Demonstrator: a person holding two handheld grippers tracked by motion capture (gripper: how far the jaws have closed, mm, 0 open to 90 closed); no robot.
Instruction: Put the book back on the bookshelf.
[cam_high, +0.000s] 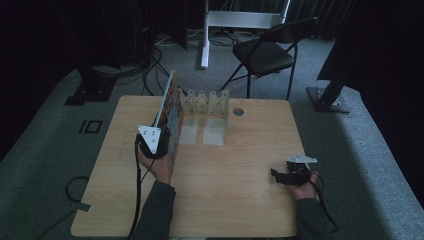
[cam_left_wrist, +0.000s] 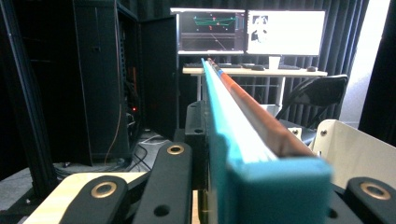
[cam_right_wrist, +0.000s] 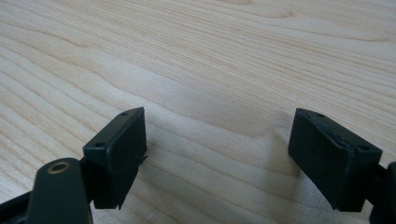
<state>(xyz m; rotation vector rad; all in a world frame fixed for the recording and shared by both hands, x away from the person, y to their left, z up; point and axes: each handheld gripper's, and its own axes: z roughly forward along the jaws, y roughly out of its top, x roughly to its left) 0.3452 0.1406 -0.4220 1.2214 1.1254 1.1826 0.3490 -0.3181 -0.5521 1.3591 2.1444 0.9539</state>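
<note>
book (cam_high: 170, 115), thin and wide, stands on edge near the far left part of the surface (cam_high: 240, 200), its colourful cover facing right and its long top edge running away toward the clear slotted rack (cam_high: 207, 102) at the far edge. the left gripper (cam_high: 152, 142) is clamped on the book's near end; in the left gripper view the teal spine (cam_left_wrist: 261, 182) sits pinched between the black jaws and the page block runs straight ahead. the hold is at one end only, so my worry is leverage: the far end could sag or swing sideways, and a slight roll of the wrist might twist the book out of the pads or fan the pages open. the rack looks light and is not visibly fixed, so a corner that meets a divider instead of a slot would likely push it toward the far edge or tip it. whether the book already touches the rack i cannot tell.

room is fair. to the left of the book the surface runs bare to its left edge, and the near half is open wood. right of the rack a small round grommet (cam_high: 238, 111) lies flat, no obstacle. the right gripper (cam_high: 285, 176) rests near the near right corner, well apart from the book, jaws spread with bare wood grain between its pads (cam_right_wrist: 119, 149). beyond the far edge a folding chair (cam_high: 265, 52) stands on the floor.
</note>
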